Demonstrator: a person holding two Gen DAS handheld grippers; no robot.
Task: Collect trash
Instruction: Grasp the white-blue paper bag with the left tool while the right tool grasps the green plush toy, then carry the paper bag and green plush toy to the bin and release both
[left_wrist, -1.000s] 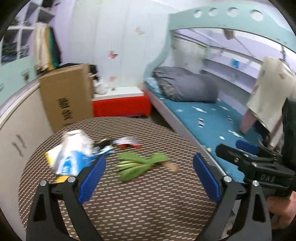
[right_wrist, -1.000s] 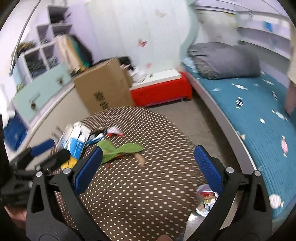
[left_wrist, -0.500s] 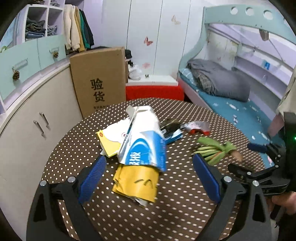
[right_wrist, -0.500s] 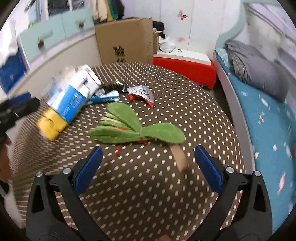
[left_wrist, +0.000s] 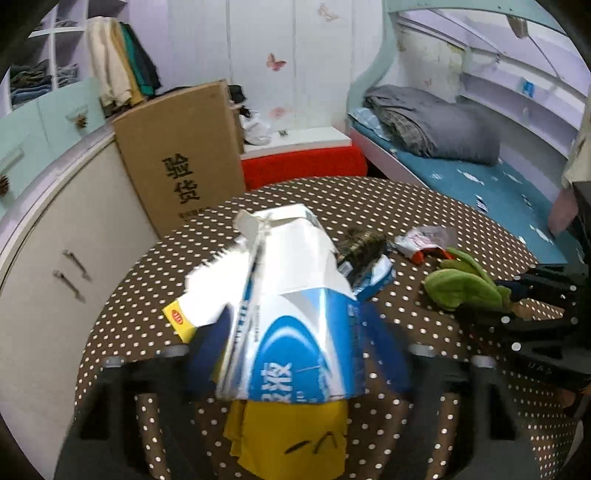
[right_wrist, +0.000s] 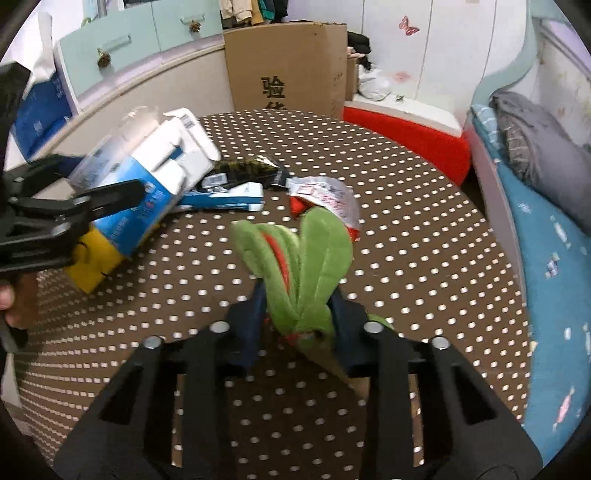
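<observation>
Blue-white carton (left_wrist: 291, 332) clamped in left gripper (left_wrist: 295, 354), green leafy scrap (right_wrist: 306, 266) pinched in right gripper (right_wrist: 297, 325)

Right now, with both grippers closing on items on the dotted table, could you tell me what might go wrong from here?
1. The left gripper, jaws just closing, straddles the blue-and-white carton; the yellow packet and loose white paper under it may slide off when lifted.
2. The right gripper, jaws just closing, pinches only the base of the green plush leaves, so the floppy leaves could drag the red-and-white wrapper they overlap.
</observation>
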